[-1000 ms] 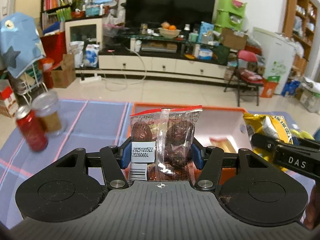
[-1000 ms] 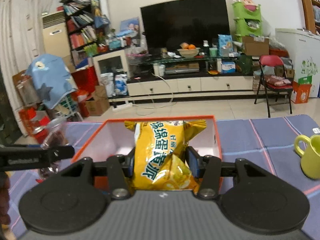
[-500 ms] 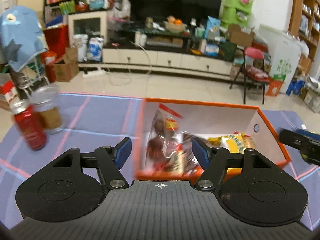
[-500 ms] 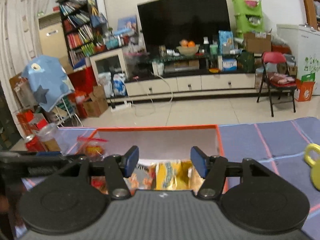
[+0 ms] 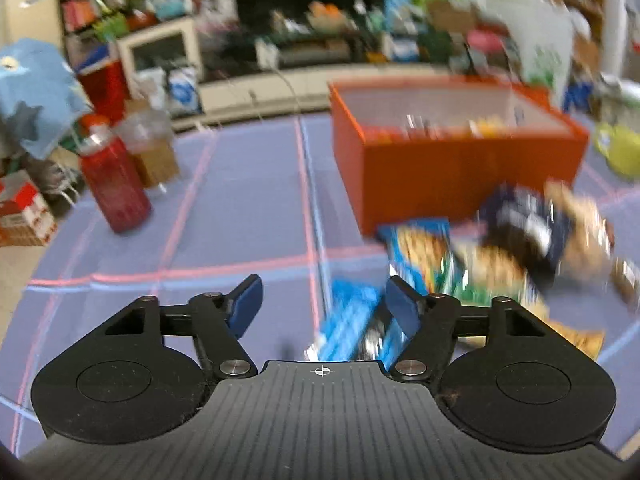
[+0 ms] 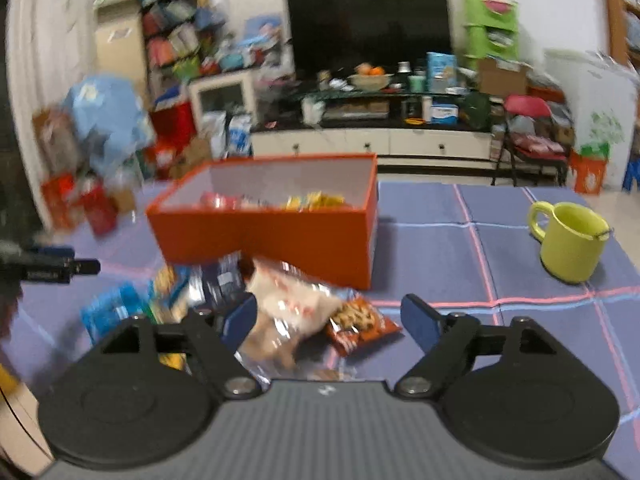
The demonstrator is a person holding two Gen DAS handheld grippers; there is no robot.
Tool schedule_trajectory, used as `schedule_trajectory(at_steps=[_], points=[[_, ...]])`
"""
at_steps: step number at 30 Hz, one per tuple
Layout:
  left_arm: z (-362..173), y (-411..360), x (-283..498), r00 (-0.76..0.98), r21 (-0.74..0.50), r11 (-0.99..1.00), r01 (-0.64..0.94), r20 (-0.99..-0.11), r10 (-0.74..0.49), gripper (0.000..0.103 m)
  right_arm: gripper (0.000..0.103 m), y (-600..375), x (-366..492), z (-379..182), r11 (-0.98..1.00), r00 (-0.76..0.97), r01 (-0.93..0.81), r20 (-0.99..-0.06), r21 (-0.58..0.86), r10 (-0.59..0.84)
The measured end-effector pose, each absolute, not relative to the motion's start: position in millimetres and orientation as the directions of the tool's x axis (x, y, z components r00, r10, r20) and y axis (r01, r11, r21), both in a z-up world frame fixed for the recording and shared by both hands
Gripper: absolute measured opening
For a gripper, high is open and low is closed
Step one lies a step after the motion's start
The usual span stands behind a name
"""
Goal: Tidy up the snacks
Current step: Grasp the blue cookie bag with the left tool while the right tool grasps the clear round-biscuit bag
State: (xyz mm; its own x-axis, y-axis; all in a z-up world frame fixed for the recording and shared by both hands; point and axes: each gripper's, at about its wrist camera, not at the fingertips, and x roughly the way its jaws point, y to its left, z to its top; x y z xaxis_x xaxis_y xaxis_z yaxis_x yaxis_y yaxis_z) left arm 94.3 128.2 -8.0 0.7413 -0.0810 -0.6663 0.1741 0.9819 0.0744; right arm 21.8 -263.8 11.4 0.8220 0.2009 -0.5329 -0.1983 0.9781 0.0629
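Observation:
An orange box [image 5: 452, 168] [image 6: 272, 236] stands on the blue checked cloth and holds several snack packets. A heap of loose snack packets [image 5: 500, 256] [image 6: 280, 308] lies in front of it. My left gripper [image 5: 322, 308] is open and empty, low over the cloth, with a light blue packet [image 5: 352, 328] by its right finger. My right gripper [image 6: 328, 316] is open and empty above a pale clear packet [image 6: 296, 304] and a small brown packet [image 6: 360, 326]. The left gripper's tip [image 6: 52, 270] shows at the left edge of the right wrist view.
A red can [image 5: 114, 188] and a clear jar [image 5: 154, 152] stand at the left of the cloth. A yellow-green mug [image 6: 568, 240] [image 5: 620, 152] stands at the right. A TV stand and clutter lie beyond the table.
Both grippers let their packets go into the box, opened, and have pulled back and down to the loose heap in front of the box. Both views are motion-blurred.

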Motion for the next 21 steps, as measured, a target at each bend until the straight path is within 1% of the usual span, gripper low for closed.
schedule_trajectory(at_steps=[2,3,6,10,12,14,18,21], points=[[-17.4,125.5,95.4,0.731,0.120,0.974,0.192,-0.680,-0.061,0.042,0.080,-266.2,28.7,0.0,0.978,0.804,-0.203,-0.563,0.043,0.191],[-19.4,125.5,95.1,0.731,0.128,0.972,0.198,-0.680,-0.059,0.042,0.079,-269.6,33.2,-5.5,0.979,0.789,-0.191,-0.583,0.067,0.194],[-23.1,125.1,95.2,0.718,0.095,0.970,0.224,-0.689,-0.098,0.041,0.078,-279.2,41.0,-20.3,0.981,0.754,-0.138,-0.628,0.138,0.194],[-29.8,116.2,95.2,0.695,0.110,0.958,0.266,-0.710,-0.112,0.041,0.075,-264.7,44.2,-39.6,0.980,0.708,-0.173,-0.679,0.100,0.194],[-30.6,114.0,96.2,0.685,0.111,0.951,0.287,-0.718,-0.123,0.043,0.072,-254.6,47.2,-46.0,0.976,0.687,-0.198,-0.697,0.092,0.205],[-33.0,114.3,98.3,0.671,0.111,0.947,0.302,-0.730,-0.128,0.043,0.069,-246.8,51.2,-51.4,0.978,0.670,-0.200,-0.719,0.068,0.187],[-40.9,114.9,98.8,0.656,0.122,0.944,0.306,-0.746,-0.117,0.043,0.069,-242.0,55.0,-60.5,0.980,0.648,-0.195,-0.744,0.048,0.165],[-44.5,116.9,101.0,0.640,0.090,0.947,0.308,-0.756,-0.136,0.043,0.070,-245.2,56.6,-62.5,0.982,0.642,-0.182,-0.749,0.059,0.164]])
